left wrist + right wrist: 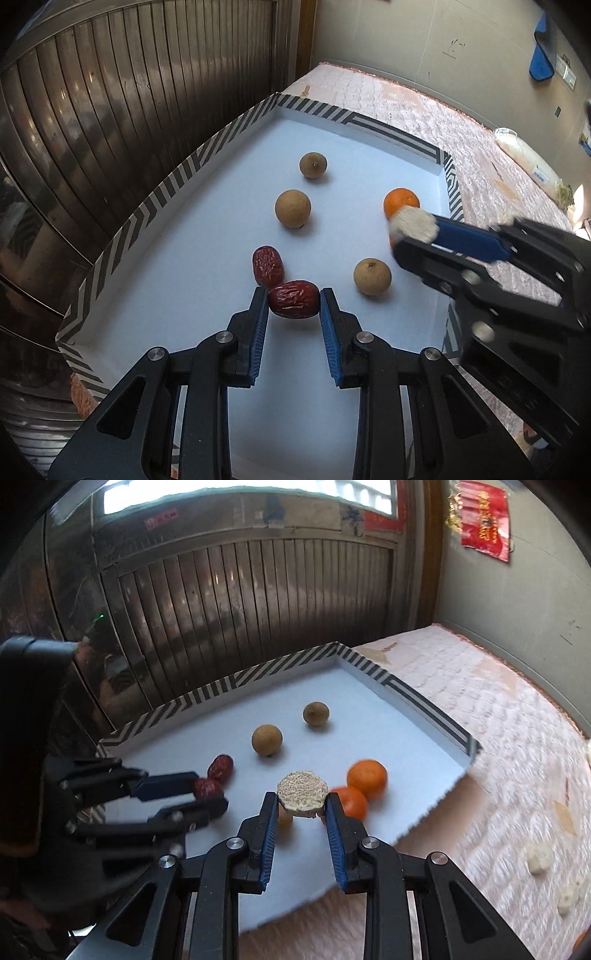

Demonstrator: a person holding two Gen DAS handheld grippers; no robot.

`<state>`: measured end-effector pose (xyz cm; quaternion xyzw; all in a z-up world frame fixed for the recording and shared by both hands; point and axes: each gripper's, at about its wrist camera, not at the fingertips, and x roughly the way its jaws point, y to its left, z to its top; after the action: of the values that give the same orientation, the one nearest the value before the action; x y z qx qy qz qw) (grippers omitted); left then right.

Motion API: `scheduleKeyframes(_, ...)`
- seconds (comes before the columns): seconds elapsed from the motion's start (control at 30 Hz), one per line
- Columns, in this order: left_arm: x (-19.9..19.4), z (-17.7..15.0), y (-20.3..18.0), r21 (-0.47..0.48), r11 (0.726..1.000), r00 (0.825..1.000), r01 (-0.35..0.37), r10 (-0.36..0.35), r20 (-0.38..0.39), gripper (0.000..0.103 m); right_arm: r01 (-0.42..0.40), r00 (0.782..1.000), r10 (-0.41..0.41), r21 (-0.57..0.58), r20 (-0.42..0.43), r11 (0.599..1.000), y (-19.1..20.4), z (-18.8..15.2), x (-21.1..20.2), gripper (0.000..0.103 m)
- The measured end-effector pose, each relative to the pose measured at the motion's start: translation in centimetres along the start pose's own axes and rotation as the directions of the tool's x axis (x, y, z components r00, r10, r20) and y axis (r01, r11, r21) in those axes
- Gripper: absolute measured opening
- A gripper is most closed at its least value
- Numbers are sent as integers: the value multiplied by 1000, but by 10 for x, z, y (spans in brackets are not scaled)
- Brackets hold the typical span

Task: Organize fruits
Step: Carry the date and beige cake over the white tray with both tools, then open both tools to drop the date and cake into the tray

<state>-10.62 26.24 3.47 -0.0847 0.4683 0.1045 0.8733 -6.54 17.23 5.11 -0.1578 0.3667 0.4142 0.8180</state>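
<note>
Tray [177, 206] with a white floor and black-and-white striped walls rests on a pink quilted cover [491, 181]; it holds the fruit.

Left gripper [293, 301]: the jaws are closed on a red date [293, 299], with a blue ribbed pad pressing each end. The held date is at the near left part of the tray and touches a second red date [267, 265] lying on the floor just behind it. In the right wrist view the same grip appears at the left, held date [207, 788] in front of the second date [220, 768].

Right gripper [303, 803]: the jaws are closed on a pale, coarse-grained round cake [303, 793], a flat disc held by its edges. In the left wrist view this cake [413, 225] is seen over the right side of the tray, in front of an orange tangerine [401, 201].

Other contents:
- Two tangerines lie touching each other near the tray's right side, the farther one [367, 778] and the nearer one [349, 801], which is partly hidden behind the right gripper's finger.
- Three brown round fruits lie apart from one another: one toward the far wall [313, 165], one at the middle [293, 207], one nearer [372, 276], to the right of the left gripper.

Two small pale pieces [540, 857] lie on the cover to the right, outside the tray; their kind cannot be told.
</note>
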Motion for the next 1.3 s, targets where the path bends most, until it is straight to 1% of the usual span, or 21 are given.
scheduleKeyframes(0.17, 8, -1, 1, 12, 1000, 1000, -5, 5, -24, 28, -18, 999, 17, -25, -37, 1000, 4, 11, 25, 25)
scheduleKeyframes(0.3, 8, -2, 4, 4, 1000, 1000, -10, 10, -24, 28, -32, 998, 30, -37, -63, 999, 7, 17, 42, 25)
scheduleKeyframes(0.43, 9, -2, 6, 2, 1000, 999, -28, 28, -22, 29, -32, 998, 30, -30, -64, 999, 5, 20, 48, 25)
scheduleKeyframes(0.5, 10, -2, 6, 3, 999, 999, -36, 36, -23, 37, -36, 997, 35, -15, -65, 999, 2, 20, 51, 25)
scheduleKeyframes(0.53, 10, -2, 6, 4, 999, 999, -38, 38, -19, 47, -41, 997, 40, -9, -62, 999, 1, 20, 52, 25)
scheduleKeyframes(0.57, 9, -2, 6, 3, 999, 999, -36, 37, -15, 56, -43, 997, 43, -7, -60, 999, 0, 20, 52, 28)
scheduleKeyframes(0.6, 9, -2, 6, 1, 999, 999, -35, 35, -12, 59, -48, 997, 47, -6, -59, 999, 1, 20, 51, 31)
scheduleKeyframes(0.67, 7, -3, 6, -1, 999, 999, -35, 35, -10, 60, -50, 997, 50, -5, -58, 999, 2, 19, 48, 34)
scheduleKeyframes(0.8, 2, -3, 3, 5, 998, 998, -60, 60, 7, 60, -30, 999, 30, 0, -34, 1000, 0, 17, 34, 34)
scheduleKeyframes(0.87, 0, -2, 1, 3, 998, 998, -60, 60, 17, 60, -23, 1000, 23, 9, -13, 1000, -3, 14, 23, 34)
scheduleKeyframes(0.93, -3, 0, -4, 6, 998, 998, -63, 62, 30, 60, 5, 1000, -6, 15, 19, 1000, -8, 11, 7, 34)
scheduleKeyframes(1.07, -11, 3, -18, 20, 998, 996, -60, 58, 62, 60, 48, 996, -52, 58, 66, 997, -20, 4, -18, 39)
scheduleKeyframes(1.1, -13, 5, -23, 22, 998, 996, -59, 58, 72, 60, 64, 995, -70, 73, 77, 995, -24, 0, -26, 40)
scheduleKeyframes(1.17, -14, 8, -33, 31, 998, 995, -50, 47, 84, 60, 97, 990, -106, 95, 90, 991, -31, -6, -38, 46)
scheduleKeyframes(1.3, -15, 13, -63, 74, 997, 994, -27, 19, 103, 60, 132, 985, -145, 140, 89, 981, -48, -21, -56, 46)
